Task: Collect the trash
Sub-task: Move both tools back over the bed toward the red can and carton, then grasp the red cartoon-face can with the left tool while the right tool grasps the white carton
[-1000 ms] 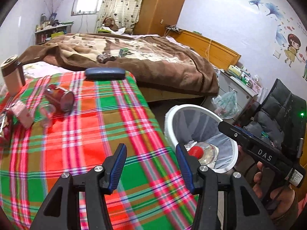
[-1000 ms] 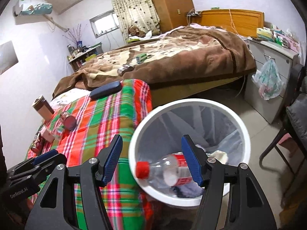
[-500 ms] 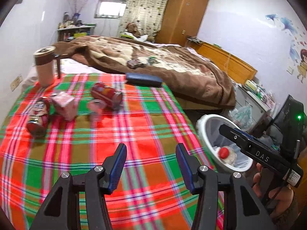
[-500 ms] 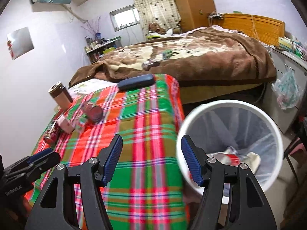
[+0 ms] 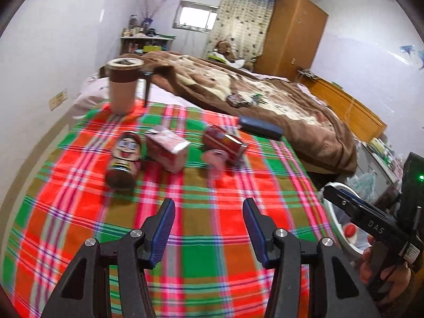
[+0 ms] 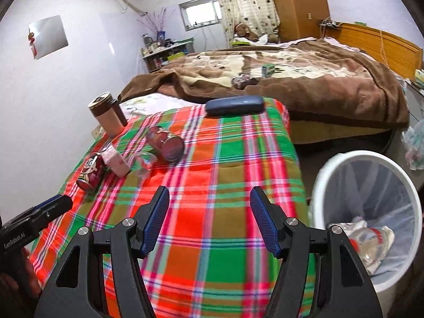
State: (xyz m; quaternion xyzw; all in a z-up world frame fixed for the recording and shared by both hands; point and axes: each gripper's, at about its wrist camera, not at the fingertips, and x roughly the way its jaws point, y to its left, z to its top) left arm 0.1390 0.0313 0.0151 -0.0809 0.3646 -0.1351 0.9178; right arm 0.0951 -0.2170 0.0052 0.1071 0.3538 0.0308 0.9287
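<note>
On the plaid cloth (image 5: pixel 201 238), seen from the left wrist, the left gripper (image 5: pixel 209 224) hangs with its jaws spread wide and nothing between them. At about 11 o'clock from it lies a cartoon can (image 5: pixel 124 160) on its side, with a pink carton (image 5: pixel 167 149) just beside it toward 12 o'clock. A red can (image 5: pixel 225 143) lies tipped over at 12 o'clock, with a clear cup (image 5: pixel 216 159) touching its near side, blurred. A tan tumbler (image 5: pixel 123 88) stands upright at the far edge, and a blue case (image 5: pixel 261 127) lies at 1 o'clock near the brown blanket (image 5: pixel 278 100). At 3 o'clock the other gripper's body crosses in front of a white bin (image 5: pixel 334 213), where a red bottle cap (image 5: pixel 349 230) shows inside.

From the right wrist, the right gripper (image 6: pixel 210 221) hovers over the same cloth (image 6: pixel 212 238), jaws released and holding nothing. The cartoon can (image 6: pixel 91 175), pink carton (image 6: pixel 116 161), clear cup (image 6: pixel 144 163) and red can (image 6: pixel 165 143) cluster at 10 to 11 o'clock. The tumbler (image 6: pixel 104 114) stands beyond them; the blue case (image 6: pixel 234 105) lies at 12 o'clock. The white bin (image 6: pixel 320 185) sits on the floor at 3 o'clock, just beside the cloth's edge, with a clear plastic bottle (image 6: pixel 369 241) and crumpled scraps in it.
</note>
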